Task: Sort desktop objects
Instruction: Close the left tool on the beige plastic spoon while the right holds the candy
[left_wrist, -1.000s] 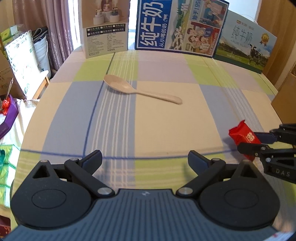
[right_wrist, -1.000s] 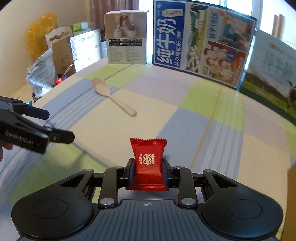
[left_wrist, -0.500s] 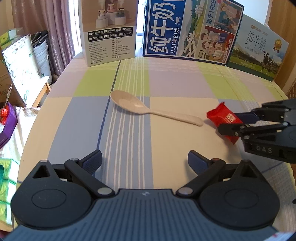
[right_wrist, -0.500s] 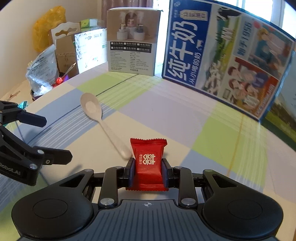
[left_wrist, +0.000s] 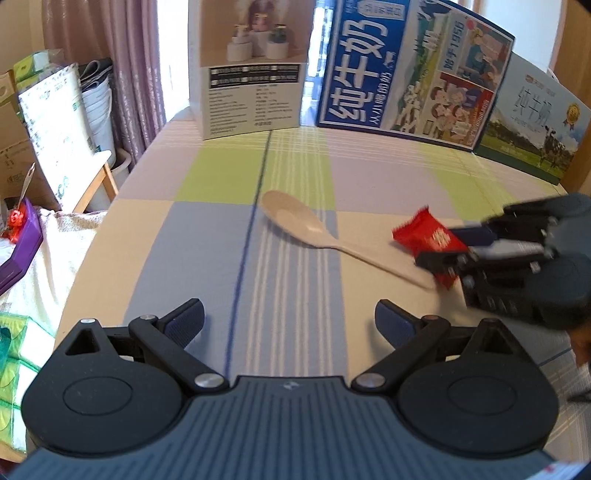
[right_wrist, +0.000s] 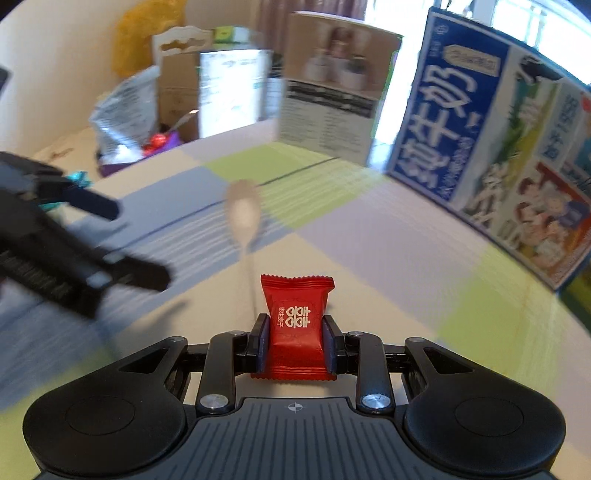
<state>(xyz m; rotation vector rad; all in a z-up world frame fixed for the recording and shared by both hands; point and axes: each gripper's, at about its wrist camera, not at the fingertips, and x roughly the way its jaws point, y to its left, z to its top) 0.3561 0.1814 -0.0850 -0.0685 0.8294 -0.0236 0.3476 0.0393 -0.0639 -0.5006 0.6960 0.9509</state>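
Right gripper (right_wrist: 295, 341) clamped on a red candy packet (right_wrist: 295, 325), pads touching both sides, packet upright and held above the table (left_wrist: 207, 236). Left gripper (left_wrist: 288, 319) wide open, nothing between its fingers, over the near edge. Beige spoon (left_wrist: 295, 221) lies mid-table, bowl toward the far edge, handle end near the held packet. White box (left_wrist: 251, 74) and blue milk carton (left_wrist: 406, 74) stand along the far edge.
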